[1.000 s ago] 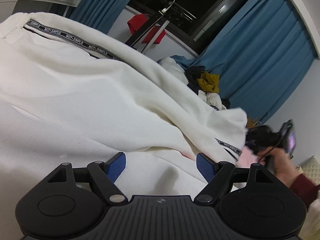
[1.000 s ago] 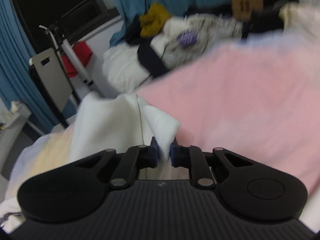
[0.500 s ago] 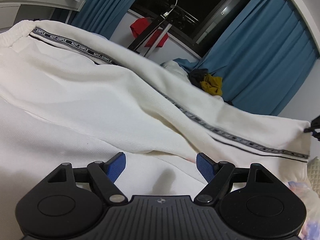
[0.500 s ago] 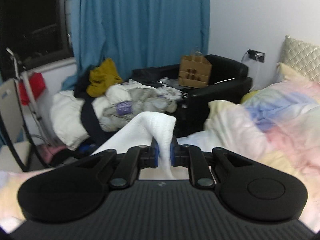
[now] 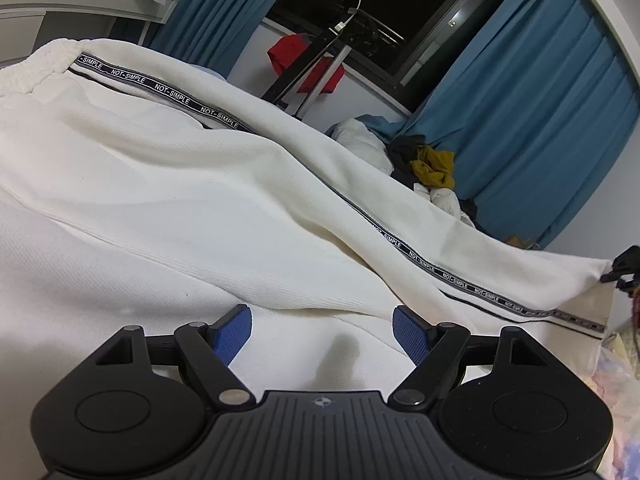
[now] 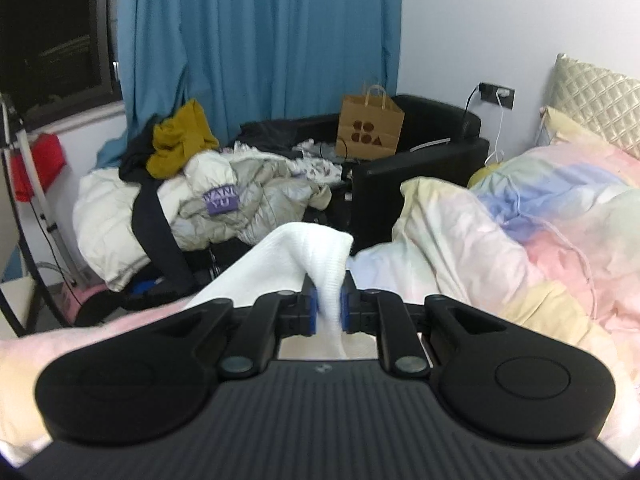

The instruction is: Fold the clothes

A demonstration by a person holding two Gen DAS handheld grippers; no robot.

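Observation:
White trousers (image 5: 208,200) with a black lettered side stripe (image 5: 424,262) lie spread across the bed in the left wrist view. One leg is stretched out to the far right and lifted at its end. My left gripper (image 5: 322,330) hovers open low over the cloth, its blue pads apart with nothing pinched. In the right wrist view my right gripper (image 6: 329,309) is shut on the white leg end (image 6: 316,258), which bunches up between the pads. That gripper shows as a dark shape (image 5: 624,266) at the right edge of the left wrist view.
A pastel quilt (image 6: 520,240) and a quilted pillow (image 6: 600,100) lie on the bed at right. Beyond the bed's edge are a heap of clothes (image 6: 208,196), a black armchair with a paper bag (image 6: 370,128), blue curtains (image 6: 260,40) and a folding rack (image 5: 320,64).
My right gripper rose and swung away with the leg end, pulling the crumpled trouser leg out straight toward the right. The left gripper stayed put and open.

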